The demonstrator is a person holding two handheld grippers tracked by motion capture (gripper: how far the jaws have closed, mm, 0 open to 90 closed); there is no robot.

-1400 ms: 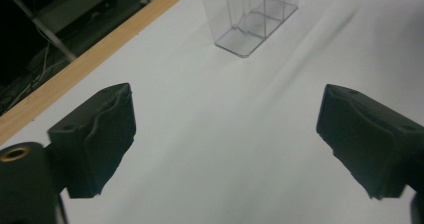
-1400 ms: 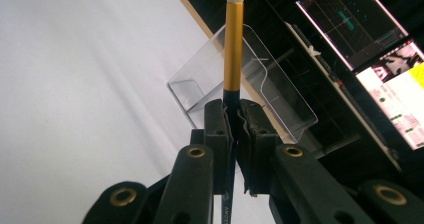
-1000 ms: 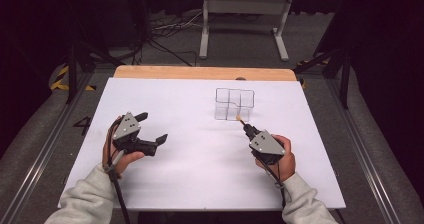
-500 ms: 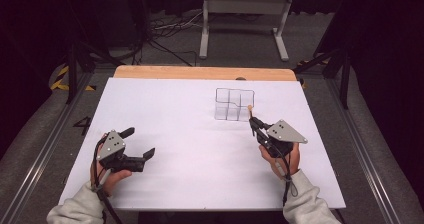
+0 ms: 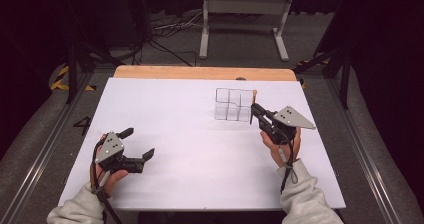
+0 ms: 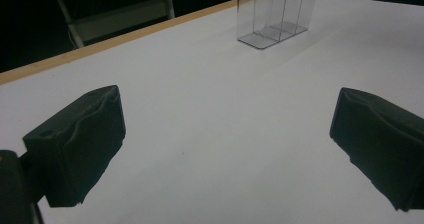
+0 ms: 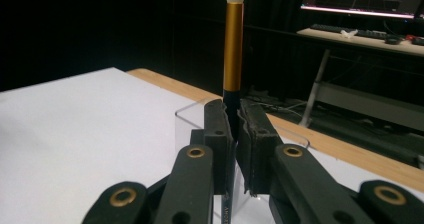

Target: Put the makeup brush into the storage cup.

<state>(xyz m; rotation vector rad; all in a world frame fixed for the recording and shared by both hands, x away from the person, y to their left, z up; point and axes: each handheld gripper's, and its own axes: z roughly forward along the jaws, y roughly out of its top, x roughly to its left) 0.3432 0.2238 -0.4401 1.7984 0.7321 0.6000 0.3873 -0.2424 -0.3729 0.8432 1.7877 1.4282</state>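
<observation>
High view: right gripper [image 5: 253,110] is held beside the clear divided organizer [image 5: 232,104] on the white table [image 5: 200,184], a brush [image 5: 254,100] clamped upright between its jaws. Left gripper [image 5: 137,144] rests apart, low on the sheet.

Left gripper view: jaws are spread wide, nothing between them; organizer [image 6: 276,11] is seen far off.

Right gripper view: jaws are closed on the brush's [image 7: 233,49] dark handle, bristles up. Risk judged: the light organizer [image 7: 192,121] could be tipped if its rim is struck by the handle on lowering.
</observation>
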